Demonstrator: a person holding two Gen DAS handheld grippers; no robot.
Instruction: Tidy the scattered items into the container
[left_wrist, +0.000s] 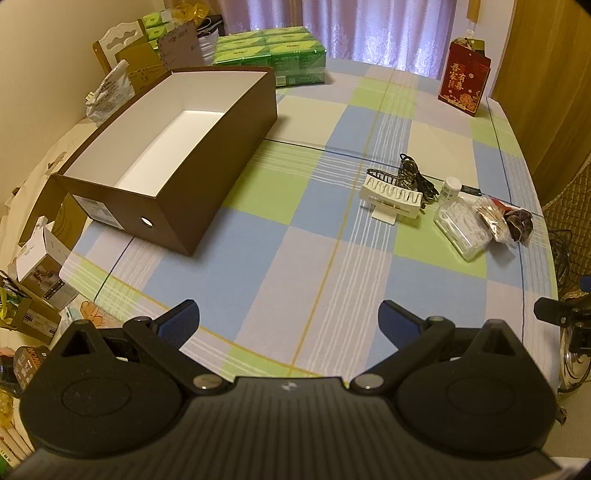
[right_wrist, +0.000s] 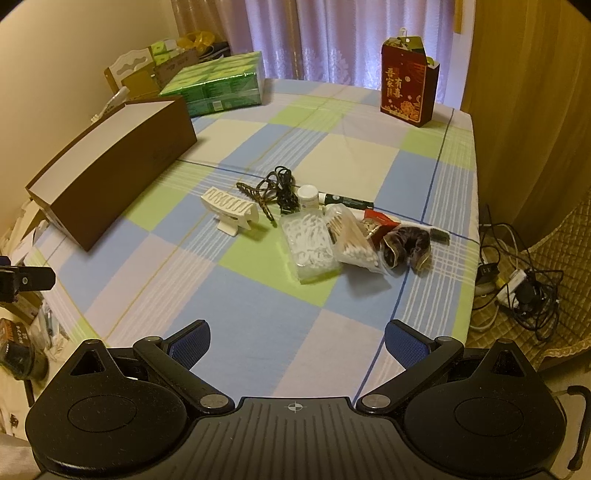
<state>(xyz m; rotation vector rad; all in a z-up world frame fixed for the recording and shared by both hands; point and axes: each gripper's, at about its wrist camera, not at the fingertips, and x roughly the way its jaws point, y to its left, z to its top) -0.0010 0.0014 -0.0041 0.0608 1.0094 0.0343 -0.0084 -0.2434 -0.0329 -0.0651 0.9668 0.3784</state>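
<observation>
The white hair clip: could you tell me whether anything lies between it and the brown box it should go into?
Nothing visible does. Between the white hair clip and the brown box there is only bare checked cloth. The cables and other clutter lie on the clip's far side.

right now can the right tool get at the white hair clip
Probably yes. The right tool is open and empty, and the cloth between it and the hair clip is bare. The clip stands apart from the cable behind it, on the pile's left edge.
</observation>
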